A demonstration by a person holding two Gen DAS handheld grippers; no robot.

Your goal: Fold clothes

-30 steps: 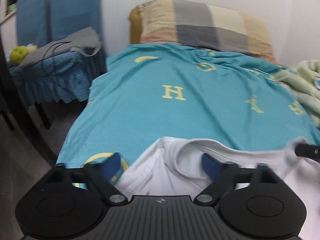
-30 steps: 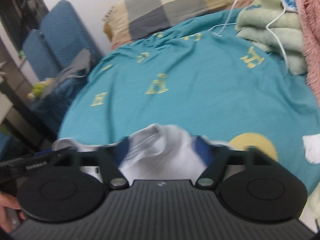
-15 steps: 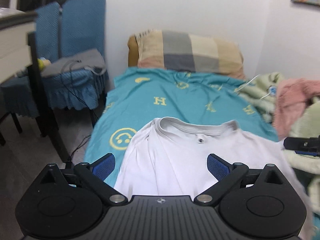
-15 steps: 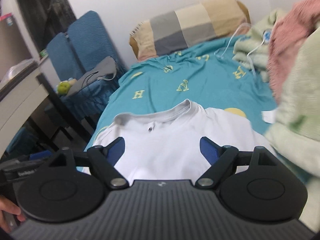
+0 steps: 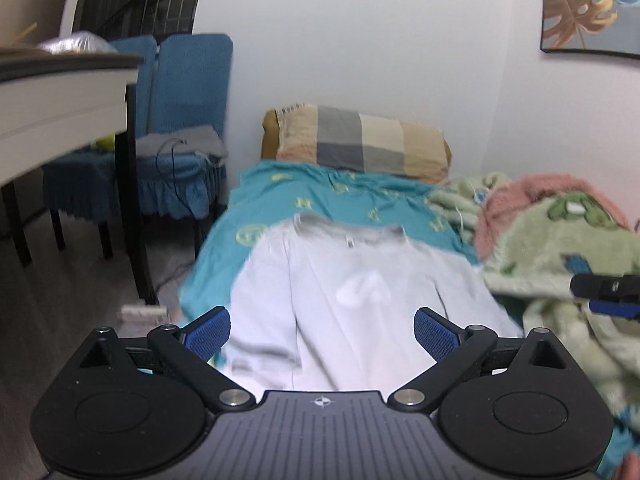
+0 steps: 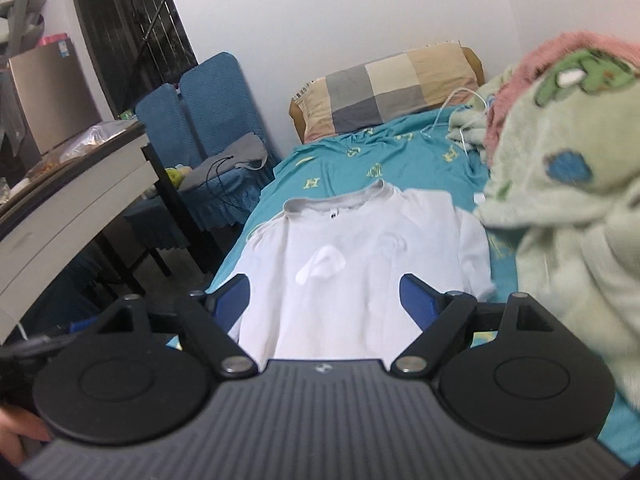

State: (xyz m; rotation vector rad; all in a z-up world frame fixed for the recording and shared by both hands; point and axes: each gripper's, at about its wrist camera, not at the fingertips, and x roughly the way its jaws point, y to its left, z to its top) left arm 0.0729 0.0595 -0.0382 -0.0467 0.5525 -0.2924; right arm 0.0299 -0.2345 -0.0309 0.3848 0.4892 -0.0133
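A white T-shirt [image 5: 352, 304] lies spread flat on the teal bed sheet [image 5: 320, 204], collar toward the pillow; it also shows in the right wrist view [image 6: 360, 264]. My left gripper [image 5: 322, 334] is open and empty, held above the shirt's lower part. My right gripper [image 6: 326, 304] is open and empty, also back over the shirt's lower half. The right gripper's blue tip shows at the right edge of the left wrist view [image 5: 608, 292].
A checked pillow [image 5: 360, 144] lies at the bed head. Fluffy green and pink blankets [image 6: 560, 168] are piled along the bed's right side. Blue chairs [image 5: 176, 128] and a white table [image 5: 60, 100] stand to the left of the bed.
Both grippers pulled back and up from the collar end. The shirt, bunched near the fingers a second ago, now lies spread flat on the bed, released.
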